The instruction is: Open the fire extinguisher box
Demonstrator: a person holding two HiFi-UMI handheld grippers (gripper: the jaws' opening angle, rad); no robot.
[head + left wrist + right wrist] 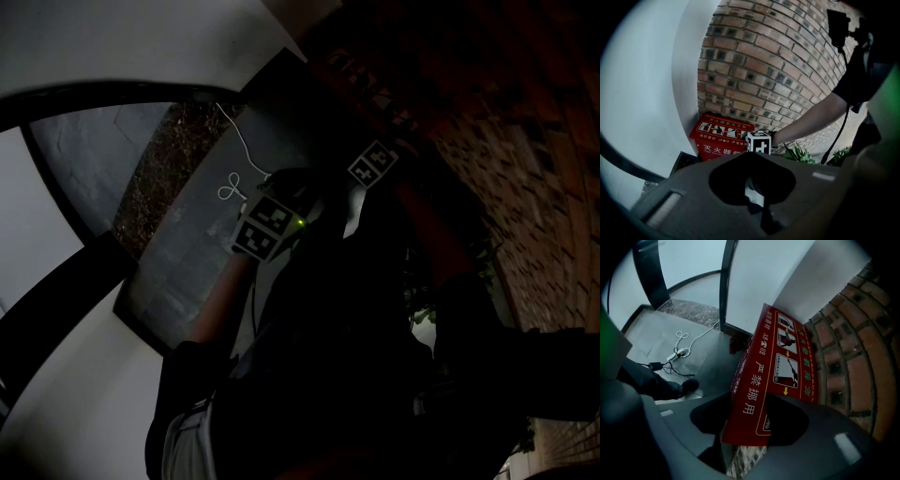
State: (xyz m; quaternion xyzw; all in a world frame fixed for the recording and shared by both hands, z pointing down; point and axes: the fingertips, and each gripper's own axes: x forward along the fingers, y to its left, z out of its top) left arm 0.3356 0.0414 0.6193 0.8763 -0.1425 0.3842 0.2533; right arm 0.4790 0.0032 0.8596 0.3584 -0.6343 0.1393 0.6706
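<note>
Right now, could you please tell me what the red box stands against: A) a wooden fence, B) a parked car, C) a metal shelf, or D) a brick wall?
D: the box sits at the foot of the brick wall, whose bricks rise directly behind it.

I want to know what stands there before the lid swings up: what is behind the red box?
A brick wall rises right behind the box. The box covers the wall's foot, and its lid looks closed, so nothing inside shows.
</note>
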